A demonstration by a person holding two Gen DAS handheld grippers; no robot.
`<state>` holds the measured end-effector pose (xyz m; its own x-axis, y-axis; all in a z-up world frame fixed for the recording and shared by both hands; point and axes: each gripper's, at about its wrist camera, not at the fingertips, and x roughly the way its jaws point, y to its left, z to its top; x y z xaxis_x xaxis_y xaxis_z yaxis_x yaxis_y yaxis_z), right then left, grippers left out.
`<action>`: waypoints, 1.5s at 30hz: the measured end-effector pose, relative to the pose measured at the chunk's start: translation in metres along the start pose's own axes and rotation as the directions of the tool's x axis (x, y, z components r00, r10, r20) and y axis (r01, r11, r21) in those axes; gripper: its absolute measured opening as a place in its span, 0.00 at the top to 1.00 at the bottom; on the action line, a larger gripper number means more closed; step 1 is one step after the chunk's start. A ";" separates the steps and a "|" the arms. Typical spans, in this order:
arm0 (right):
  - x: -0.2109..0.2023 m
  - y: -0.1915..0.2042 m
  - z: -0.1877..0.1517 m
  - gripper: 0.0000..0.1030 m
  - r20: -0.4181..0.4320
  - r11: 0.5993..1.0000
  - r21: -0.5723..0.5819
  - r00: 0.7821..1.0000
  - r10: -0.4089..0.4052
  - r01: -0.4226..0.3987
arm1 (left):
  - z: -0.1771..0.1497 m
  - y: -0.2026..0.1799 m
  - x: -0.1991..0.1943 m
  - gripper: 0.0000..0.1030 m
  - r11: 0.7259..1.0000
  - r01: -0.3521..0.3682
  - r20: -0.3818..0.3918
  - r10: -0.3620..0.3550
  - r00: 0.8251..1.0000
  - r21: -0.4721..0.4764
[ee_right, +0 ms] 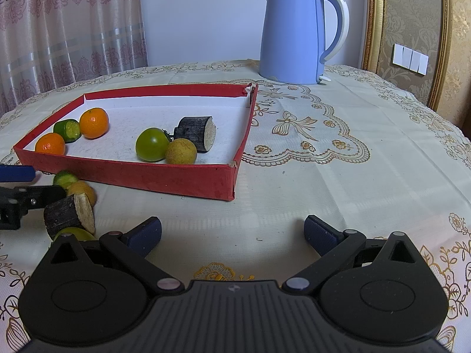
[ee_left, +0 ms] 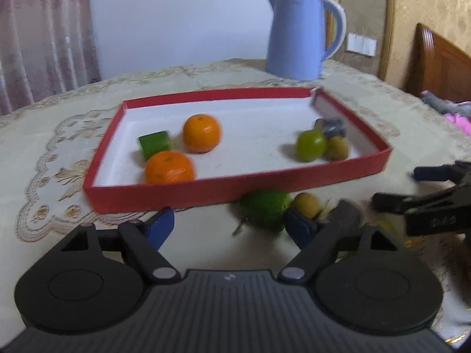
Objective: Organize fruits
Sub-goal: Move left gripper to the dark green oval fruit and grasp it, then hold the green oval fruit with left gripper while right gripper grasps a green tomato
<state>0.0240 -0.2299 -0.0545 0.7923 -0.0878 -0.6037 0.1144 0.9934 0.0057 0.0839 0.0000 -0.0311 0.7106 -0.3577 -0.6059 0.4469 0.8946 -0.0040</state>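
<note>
A red tray point(ee_right: 164, 178) point(ee_left: 206, 191) holds two oranges point(ee_right: 94, 123) point(ee_left: 201, 132), a green cucumber piece point(ee_right: 68, 130), a green tomato point(ee_right: 151, 144), a brown round fruit point(ee_right: 181, 151) and a dark sugarcane piece point(ee_right: 195, 132). In front of the tray lie a green fruit point(ee_left: 266, 209), a small yellow fruit point(ee_left: 306, 204) and a sugarcane piece point(ee_right: 69, 214). My left gripper point(ee_left: 232, 223) is open and empty, low over the cloth just left of these loose fruits. My right gripper point(ee_right: 232, 232) is open and empty over bare cloth.
A blue electric kettle point(ee_right: 297, 35) stands behind the tray at the table's far side. The table carries an embroidered cream cloth point(ee_right: 338, 161). The right gripper shows at the right edge of the left wrist view point(ee_left: 435, 203). A wooden headboard point(ee_left: 435, 61) stands beyond the table.
</note>
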 end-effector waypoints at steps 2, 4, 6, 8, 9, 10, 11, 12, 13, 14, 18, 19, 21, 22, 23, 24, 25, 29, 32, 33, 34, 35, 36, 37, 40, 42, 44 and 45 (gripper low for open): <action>0.000 0.000 0.000 0.00 0.000 1.000 0.000 1.000 0.000 0.000 | 0.000 0.000 0.003 0.21 1.000 0.005 -0.009 -0.006 1.000 -0.014; 0.000 0.001 0.000 0.00 0.000 1.000 0.000 1.000 0.000 0.000 | 0.002 -0.005 0.006 0.23 1.000 -0.005 -0.005 0.005 1.000 -0.008; 0.000 0.000 0.000 0.00 0.000 1.000 0.000 1.000 0.000 0.000 | 0.004 -0.010 0.008 0.26 1.000 -0.007 -0.001 0.007 1.000 0.004; 0.000 0.001 0.000 0.00 0.000 1.000 0.000 1.000 0.000 0.000 | 0.006 -0.015 0.011 0.27 1.000 -0.012 0.003 0.012 1.000 0.019; 0.000 0.001 0.000 0.00 0.000 1.000 0.000 1.000 0.000 0.000 | 0.006 -0.016 0.012 0.27 1.000 -0.014 0.001 0.014 1.000 0.017; 0.000 0.000 0.000 0.00 0.000 1.000 0.000 1.000 0.000 0.000 | 0.007 -0.015 0.012 0.28 1.000 -0.012 -0.002 0.012 1.000 0.013; 0.000 0.001 0.000 0.00 0.000 1.000 0.000 1.000 0.000 0.000 | 0.007 -0.015 0.012 0.37 1.000 -0.006 -0.003 0.006 1.000 0.015; 0.000 0.001 0.000 0.00 0.000 1.000 0.000 1.000 0.000 0.000 | 0.006 -0.016 0.011 0.47 1.000 0.017 -0.005 -0.017 1.000 0.023; 0.000 0.000 0.000 0.00 0.000 1.000 0.000 1.000 0.000 0.000 | 0.005 -0.017 0.011 0.65 0.997 0.061 -0.012 -0.060 0.998 0.039; 0.000 0.000 0.000 0.00 0.000 1.000 0.000 1.000 0.000 0.000 | 0.004 -0.021 0.010 0.66 0.997 0.055 -0.005 -0.055 0.998 0.058; 0.000 0.000 0.000 0.00 0.000 1.000 0.000 1.000 0.000 0.000 | 0.004 -0.027 0.012 0.65 0.996 0.033 0.011 -0.034 0.999 0.077; 0.000 0.001 0.000 0.00 0.000 1.000 0.000 1.000 0.000 0.000 | 0.005 -0.023 0.014 0.65 0.997 0.045 0.004 -0.045 0.999 0.059; 0.000 0.000 0.000 0.00 0.000 1.000 0.000 1.000 0.000 0.000 | 0.004 -0.021 0.014 0.65 0.998 0.054 0.004 -0.054 0.999 0.045; 0.000 0.000 0.000 0.00 0.000 1.000 0.000 1.000 0.000 0.000 | 0.003 -0.022 0.013 0.65 0.998 0.050 0.007 -0.051 0.999 0.048; 0.000 0.000 0.000 0.00 0.000 1.000 0.000 1.000 0.000 0.000 | 0.002 -0.023 0.012 0.65 0.998 0.043 0.009 -0.044 0.999 0.053; 0.000 0.000 0.000 0.00 0.000 1.000 0.000 1.000 0.000 0.000 | 0.002 -0.024 0.011 0.65 0.998 0.035 0.012 -0.036 0.999 0.056; 0.000 0.000 0.000 0.00 0.000 1.000 0.000 1.000 0.000 0.000 | 0.001 -0.025 0.010 0.66 0.998 0.026 0.015 -0.027 1.000 0.055; 0.000 0.000 0.000 0.00 0.000 1.000 0.000 1.000 0.000 0.000 | -0.003 -0.021 -0.001 0.67 1.000 -0.015 0.043 0.014 0.999 0.023; 0.000 0.000 0.000 0.00 0.000 1.000 0.000 1.000 0.000 0.000 | -0.008 -0.010 -0.012 0.67 0.999 -0.044 0.058 0.046 0.997 -0.025; 0.000 0.000 0.000 0.00 0.000 1.000 0.000 1.000 0.000 0.000 | -0.010 -0.005 -0.015 0.67 0.998 -0.052 0.060 0.055 0.997 -0.039; 0.000 0.000 0.000 0.00 0.000 1.000 0.000 1.000 0.000 0.000 | -0.011 -0.001 -0.018 0.67 0.997 -0.062 0.059 0.065 0.996 -0.051; 0.000 0.000 0.000 0.00 0.000 1.000 0.000 1.000 0.000 0.000 | -0.013 0.005 -0.020 0.67 0.995 -0.072 0.059 0.076 0.995 -0.066; -0.001 0.000 0.000 0.00 0.000 1.000 0.001 1.000 0.000 0.000 | -0.015 0.010 -0.022 0.67 0.993 -0.080 0.057 0.085 0.995 -0.084; 0.000 0.001 0.000 0.00 0.001 1.000 0.002 1.000 0.002 -0.002 | -0.017 0.016 -0.022 0.67 0.990 -0.086 0.050 0.092 0.994 -0.108; -0.002 -0.006 -0.001 0.00 0.016 0.999 0.036 0.999 0.031 -0.032 | -0.020 0.027 -0.021 0.67 0.984 -0.085 0.036 0.092 0.995 -0.155; -0.007 -0.011 -0.002 0.00 0.029 0.997 0.048 0.997 0.067 -0.069 | -0.021 0.026 -0.023 0.67 0.984 -0.087 0.043 0.095 0.995 -0.155; -0.013 -0.012 -0.006 0.00 0.039 0.996 0.026 0.996 0.086 -0.087 | -0.021 0.024 -0.022 0.67 0.985 -0.093 0.042 0.099 0.994 -0.144; -0.017 -0.011 -0.009 0.00 0.042 0.996 0.009 0.995 0.089 -0.089 | -0.021 0.024 -0.022 0.67 0.985 -0.093 0.042 0.100 0.994 -0.143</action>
<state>0.0044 -0.2384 -0.0513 0.8239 -0.0022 -0.5667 0.0487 0.9966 0.0668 0.0676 0.0352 -0.0348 0.7738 -0.2777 -0.5693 0.2967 0.9530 -0.0615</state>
